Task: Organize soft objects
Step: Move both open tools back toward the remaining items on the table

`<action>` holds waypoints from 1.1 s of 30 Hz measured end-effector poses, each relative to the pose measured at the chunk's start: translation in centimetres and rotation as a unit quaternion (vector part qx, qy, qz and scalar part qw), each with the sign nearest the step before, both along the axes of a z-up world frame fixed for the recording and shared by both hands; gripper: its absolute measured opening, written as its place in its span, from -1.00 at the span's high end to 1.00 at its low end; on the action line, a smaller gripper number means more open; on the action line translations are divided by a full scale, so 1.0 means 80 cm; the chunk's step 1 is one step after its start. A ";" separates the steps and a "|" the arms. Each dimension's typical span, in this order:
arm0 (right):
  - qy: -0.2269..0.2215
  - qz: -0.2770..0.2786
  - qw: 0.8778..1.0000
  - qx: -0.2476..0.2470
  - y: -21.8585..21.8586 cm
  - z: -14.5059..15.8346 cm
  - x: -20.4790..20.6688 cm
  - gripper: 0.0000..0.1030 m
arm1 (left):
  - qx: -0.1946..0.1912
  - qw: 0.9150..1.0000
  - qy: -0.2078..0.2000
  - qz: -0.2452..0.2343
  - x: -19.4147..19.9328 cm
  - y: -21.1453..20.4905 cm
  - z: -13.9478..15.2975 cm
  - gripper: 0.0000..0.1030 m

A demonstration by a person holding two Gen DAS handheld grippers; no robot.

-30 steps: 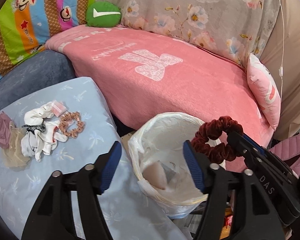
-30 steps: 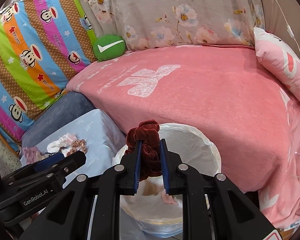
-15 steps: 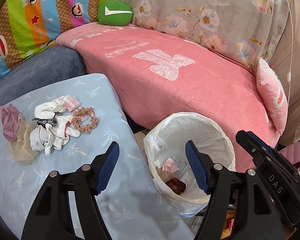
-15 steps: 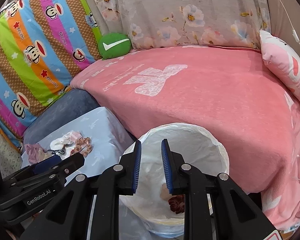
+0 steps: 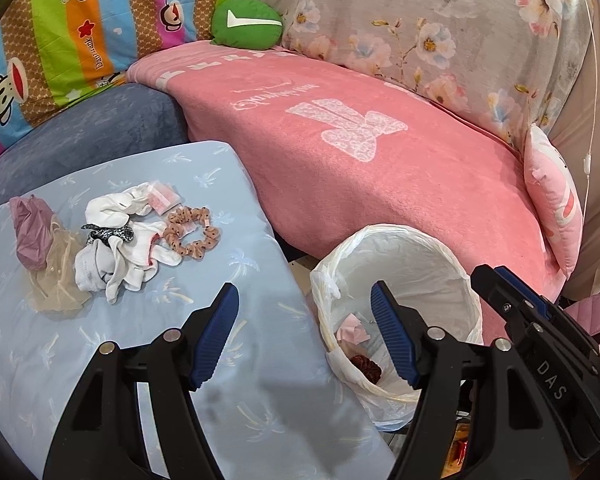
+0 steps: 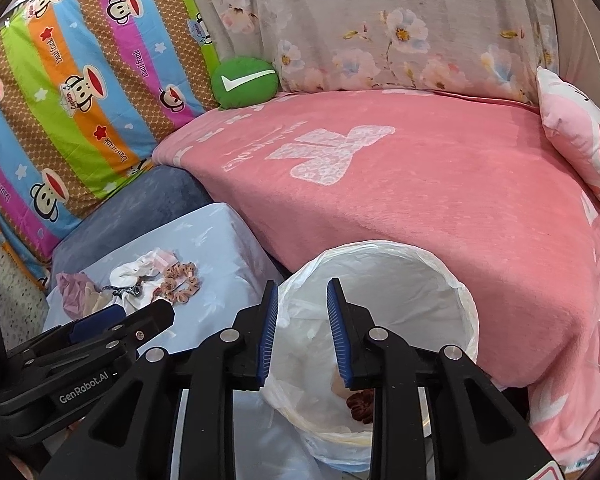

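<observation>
A dark red scrunchie (image 5: 366, 367) (image 6: 360, 402) lies at the bottom of the white-lined bin (image 5: 440, 252) (image 6: 456, 280), beside a pink scrap (image 5: 352, 330). On the light blue cushion (image 5: 260, 400) sits a pile: white socks (image 5: 112, 256), a tan dotted scrunchie (image 5: 192, 234) (image 6: 179, 285), a black-and-white hair tie (image 5: 108, 234), a mauve cloth (image 5: 32, 232) and a beige sheer cloth (image 5: 56, 280). My left gripper (image 5: 304, 332) is open and empty over the cushion's edge. Above the bin, my right gripper (image 6: 302, 332) is open and empty.
A pink blanket (image 5: 380, 168) covers the sofa behind the bin. A green round cushion (image 5: 246, 22), a striped monkey-print quilt (image 6: 80, 92), a floral cover (image 5: 420, 32) and a pink pillow (image 5: 556, 200) line the back. A blue-grey cushion (image 5: 92, 132) lies left.
My right gripper opened and dropped the dark red scrunchie into the bin. Both grippers then drew back a little; the left view has shifted left toward the pile.
</observation>
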State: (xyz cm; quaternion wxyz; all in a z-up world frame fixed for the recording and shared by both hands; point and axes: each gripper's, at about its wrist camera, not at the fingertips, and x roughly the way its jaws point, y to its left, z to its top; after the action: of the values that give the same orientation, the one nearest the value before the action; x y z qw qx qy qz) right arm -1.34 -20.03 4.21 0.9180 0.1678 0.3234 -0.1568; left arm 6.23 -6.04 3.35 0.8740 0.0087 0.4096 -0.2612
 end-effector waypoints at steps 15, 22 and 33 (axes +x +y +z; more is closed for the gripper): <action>0.007 0.024 1.000 -0.005 0.028 -0.002 0.018 0.37 | 0.000 1.000 0.009 0.028 0.010 0.033 -0.006 -0.38; 0.011 0.040 0.999 -0.007 0.048 -0.005 0.028 0.35 | -0.001 0.999 0.014 0.046 0.019 0.053 -0.009 -0.39; 0.016 0.061 0.998 -0.011 0.076 -0.008 0.043 0.27 | -0.005 0.997 0.022 0.070 0.029 0.084 -0.016 -0.39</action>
State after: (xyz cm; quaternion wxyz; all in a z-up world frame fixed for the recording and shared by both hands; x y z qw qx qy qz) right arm 2.09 -13.98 3.58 0.9223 0.1346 0.3461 -0.1069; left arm 8.53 0.70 2.08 0.8811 -0.0305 0.4268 -0.2014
